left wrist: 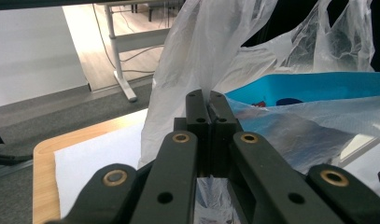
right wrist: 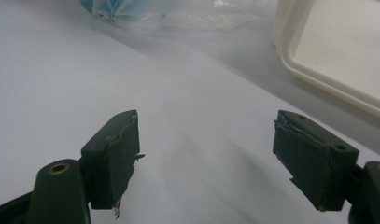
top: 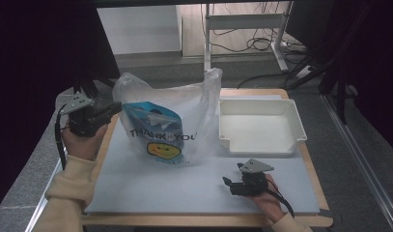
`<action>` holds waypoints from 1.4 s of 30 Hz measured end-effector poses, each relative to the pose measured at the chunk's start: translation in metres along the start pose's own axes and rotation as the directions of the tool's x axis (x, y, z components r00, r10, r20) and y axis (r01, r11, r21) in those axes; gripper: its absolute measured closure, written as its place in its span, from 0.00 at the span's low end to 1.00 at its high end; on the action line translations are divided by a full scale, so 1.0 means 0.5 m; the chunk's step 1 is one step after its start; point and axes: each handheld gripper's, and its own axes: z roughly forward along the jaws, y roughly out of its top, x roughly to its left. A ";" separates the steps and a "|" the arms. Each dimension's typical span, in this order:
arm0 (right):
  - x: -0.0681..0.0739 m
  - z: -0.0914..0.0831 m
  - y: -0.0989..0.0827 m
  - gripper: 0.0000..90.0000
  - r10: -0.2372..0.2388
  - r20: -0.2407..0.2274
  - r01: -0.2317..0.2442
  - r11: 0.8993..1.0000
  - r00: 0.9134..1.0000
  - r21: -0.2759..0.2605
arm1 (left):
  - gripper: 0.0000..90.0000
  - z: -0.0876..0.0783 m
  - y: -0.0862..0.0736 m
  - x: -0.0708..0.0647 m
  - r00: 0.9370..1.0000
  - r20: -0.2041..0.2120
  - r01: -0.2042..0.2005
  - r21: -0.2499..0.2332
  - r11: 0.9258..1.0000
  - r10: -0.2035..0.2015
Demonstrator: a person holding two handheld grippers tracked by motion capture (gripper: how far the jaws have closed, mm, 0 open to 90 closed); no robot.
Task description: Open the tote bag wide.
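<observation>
From the high view, we see the bag (top: 177, 118) standing at centre frame on the white mat (top: 184, 186), a blue pouch (top: 153, 121) inside it and a smiley printed on its front. Our left gripper (top: 118, 107) sits at the left of the frame, its tips at the bag's left handle. The white tray (top: 295, 123) lies to the bag's right, just beside it. Our right gripper (top: 226, 183) rests low on the mat at lower right, well apart from the bag. In the left gripper view, we have the jaws pressed together at centre frame, a fold of the bag's (left wrist: 197, 60) thin plastic pinched between them, the blue pouch (left wrist: 309, 86) to the right. In the right gripper view, our jaws stand wide apart over bare mat (right wrist: 187, 140), nothing between them, the tray (right wrist: 318, 74) at upper right and the bag's (right wrist: 169, 16) base along the top edge.
</observation>
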 end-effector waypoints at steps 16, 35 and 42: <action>0.031 0.006 0.024 0.26 0.008 -0.023 -0.009 1.000 1.000 -0.023 | 1.00 -0.026 -0.045 0.021 0.998 0.017 0.056 -0.068 0.996 -0.054; 0.049 0.012 0.032 0.27 0.006 0.001 -0.006 0.999 1.000 -0.049 | 1.00 -0.027 -0.062 0.032 0.997 0.050 0.067 -0.086 0.994 -0.063; 0.046 -0.002 0.053 0.28 -0.002 0.001 0.002 0.996 1.000 -0.087 | 1.00 -0.026 -0.060 0.028 0.997 0.049 0.062 -0.086 0.994 -0.058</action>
